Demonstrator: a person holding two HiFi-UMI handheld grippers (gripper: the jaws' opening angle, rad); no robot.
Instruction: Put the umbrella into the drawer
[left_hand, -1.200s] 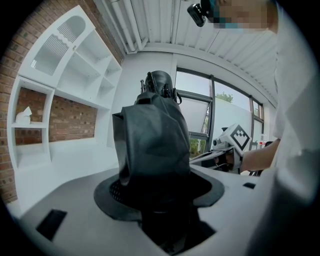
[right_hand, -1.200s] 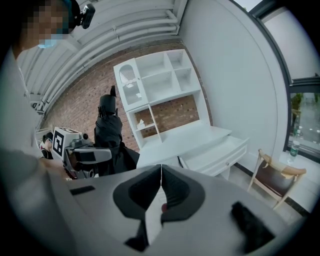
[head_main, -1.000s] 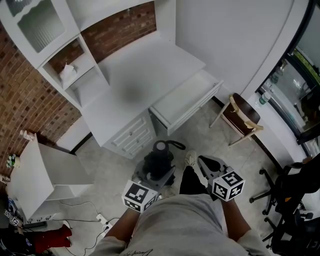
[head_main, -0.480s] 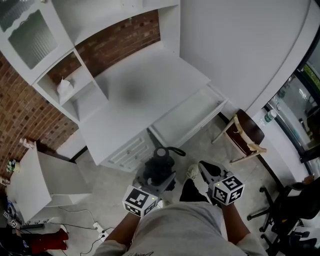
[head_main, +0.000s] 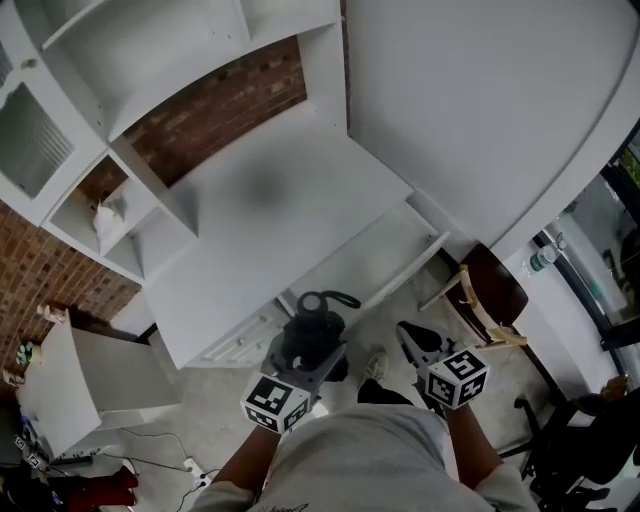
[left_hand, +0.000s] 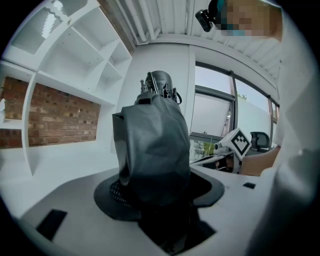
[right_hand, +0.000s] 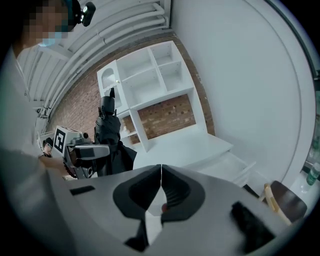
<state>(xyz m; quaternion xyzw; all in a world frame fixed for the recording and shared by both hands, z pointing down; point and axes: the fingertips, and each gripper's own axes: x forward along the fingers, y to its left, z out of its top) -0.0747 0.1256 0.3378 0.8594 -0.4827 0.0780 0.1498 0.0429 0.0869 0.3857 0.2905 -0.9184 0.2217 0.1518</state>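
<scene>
My left gripper (head_main: 305, 360) pinches the folded grey umbrella (left_hand: 152, 150), which stands upright between its wide-set jaws. My right gripper (right_hand: 160, 187) is empty, its 2 jaws pressed together. Since 1 second ago the white desk (head_main: 270, 215) and its open drawer (head_main: 375, 262) have come nearer, and the umbrella's top now reaches the drawer's front edge.

a wooden chair (head_main: 492, 285) stands right of the white desk (head_main: 260, 220), perhaps a bottle (head_main: 541, 258) beyond.

White desk (head_main: 270, 235) — brick wall (head_main: 220, 105), wooden chair (head_main: 493, 290)
</scene>
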